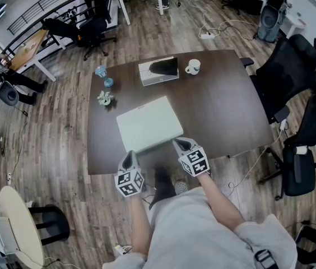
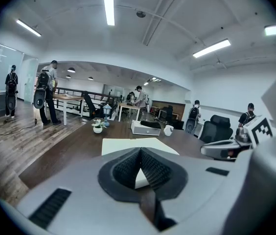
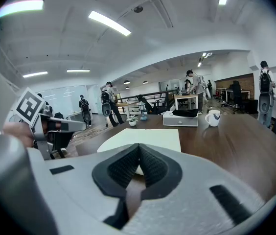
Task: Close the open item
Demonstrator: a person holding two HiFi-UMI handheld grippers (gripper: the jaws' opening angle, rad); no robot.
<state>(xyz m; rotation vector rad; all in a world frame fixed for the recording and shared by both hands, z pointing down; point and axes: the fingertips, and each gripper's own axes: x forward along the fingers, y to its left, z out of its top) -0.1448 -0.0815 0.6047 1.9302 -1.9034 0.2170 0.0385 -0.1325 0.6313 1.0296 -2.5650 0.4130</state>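
My flat white box (image 1: 149, 123) lies near the front edge of the tabletop (image 1: 225, 111). Its longer side runs across in front of me, with the right end skewed a little away. Both my left tongs (image 1: 129, 156) and right tongs (image 1: 178, 144) are pinched together on nothing, tips just at its near edge. Well behind it are a grey box (image 1: 157, 74), a mug (image 1: 193, 66) and a small plant (image 1: 105, 98). The tabletop is bare to the right, and chairs (image 1: 292, 66) crowd that side.

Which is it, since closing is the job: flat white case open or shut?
Shut: the flat white case lies as one flat slab, no lid raised.
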